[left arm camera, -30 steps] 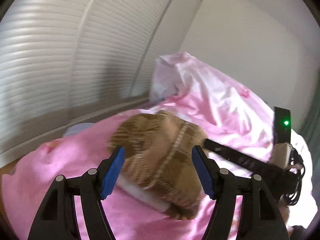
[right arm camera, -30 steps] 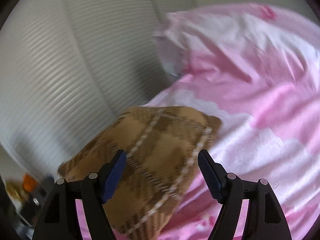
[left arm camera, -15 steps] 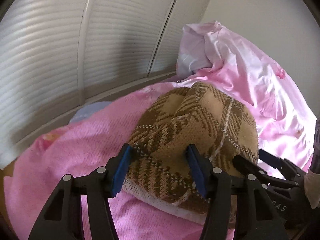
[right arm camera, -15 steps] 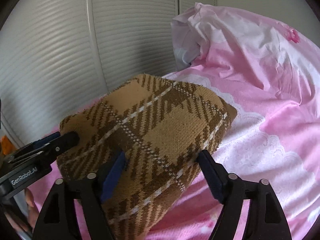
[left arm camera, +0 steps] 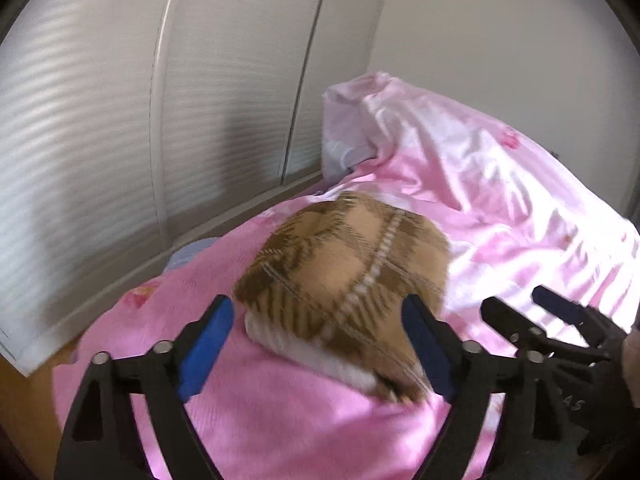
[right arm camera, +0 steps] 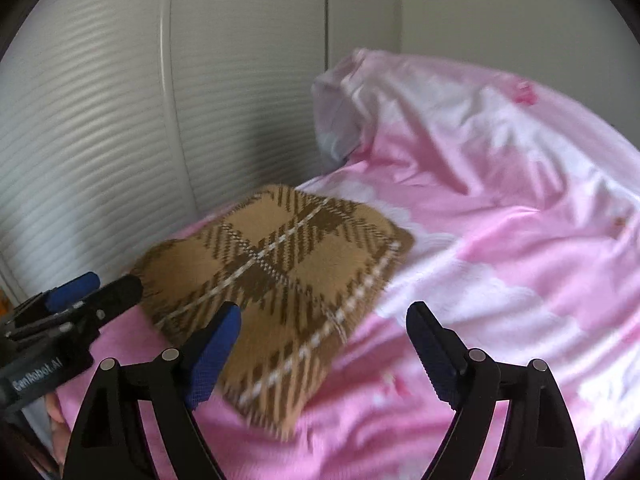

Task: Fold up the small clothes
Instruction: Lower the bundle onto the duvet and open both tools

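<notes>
A brown plaid knitted garment (left arm camera: 344, 280) lies folded on the pink bed cover (left arm camera: 160, 332); its white lining shows at the near edge. It also shows in the right wrist view (right arm camera: 288, 280) as a flat folded rectangle. My left gripper (left arm camera: 318, 344) is open and empty, its blue pads just in front of the garment's near edge. My right gripper (right arm camera: 320, 352) is open and empty, pulled back over the garment's near right corner. The right gripper appears at the right of the left wrist view (left arm camera: 552, 328), the left gripper at the left of the right wrist view (right arm camera: 80, 300).
A crumpled pink and white quilt (right arm camera: 500, 168) is heaped behind and to the right of the garment. White slatted wardrobe doors (left arm camera: 120, 120) run along the left of the bed. A strip of wooden floor (left arm camera: 36, 396) shows at the lower left.
Both grippers have let go of the garment and drawn back. The garment has dropped flat onto the bed cover. Both grippers have opened wider.
</notes>
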A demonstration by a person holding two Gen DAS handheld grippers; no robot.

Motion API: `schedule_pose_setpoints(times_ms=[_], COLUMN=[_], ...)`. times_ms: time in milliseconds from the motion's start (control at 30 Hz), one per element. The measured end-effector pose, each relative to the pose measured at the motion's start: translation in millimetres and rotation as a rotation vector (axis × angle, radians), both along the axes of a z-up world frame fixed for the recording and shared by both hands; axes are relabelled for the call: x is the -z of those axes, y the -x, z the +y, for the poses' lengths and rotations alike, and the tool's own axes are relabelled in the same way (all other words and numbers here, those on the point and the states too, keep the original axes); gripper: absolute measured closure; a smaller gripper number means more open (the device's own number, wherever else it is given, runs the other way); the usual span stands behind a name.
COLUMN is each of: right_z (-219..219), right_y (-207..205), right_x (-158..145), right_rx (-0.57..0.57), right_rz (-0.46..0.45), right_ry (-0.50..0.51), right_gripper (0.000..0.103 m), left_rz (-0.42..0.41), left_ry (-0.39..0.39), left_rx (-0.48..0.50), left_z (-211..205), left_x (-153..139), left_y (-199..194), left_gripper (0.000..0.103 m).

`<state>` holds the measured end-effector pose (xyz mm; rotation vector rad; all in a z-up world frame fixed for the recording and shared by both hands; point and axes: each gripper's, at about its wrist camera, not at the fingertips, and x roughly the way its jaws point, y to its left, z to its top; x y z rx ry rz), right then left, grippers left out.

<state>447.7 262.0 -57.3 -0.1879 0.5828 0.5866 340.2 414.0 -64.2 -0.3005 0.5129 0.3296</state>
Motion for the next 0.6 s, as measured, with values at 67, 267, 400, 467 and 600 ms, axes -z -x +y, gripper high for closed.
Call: schedule_pose_setpoints(times_ms=[67,267,400,467,600], right_z=[-20.0,-119.0,-202.4,-234.4,-309.7], right_y=[21.8,104.5,166.7,192.7,255.1], right_x=[-11.0,-39.3,-56.0,-63.8,-77.3], right_rx=[0.027,0.141,0.239,0.280,0.377], right_rz=[-0.029,-0.085,-0.121,-0.140,-0.181], right_ry=[-0.008,-0.018,-0.020,-0.021,-0.027], right_gripper=[0.018,0.017,0.014,0.011,0.003], left_rz=[-0.001,-0.005,0.012,0.010,0.010], left_ry=[-0.012,-0.084,-0.101,-0.105,-0.129], left_rx=[0.023,0.107,0.186,0.223,0.311], left_z=[-20.5,-112.8,-175.3,-214.7,-280.5], left_x=[-10.3,-37.9,-49.6,-55.8,-63.7], left_y=[19.0,88.4,119.4,139.2,168.5], left_gripper=[0.013,0.002,0.002,0.002,0.000])
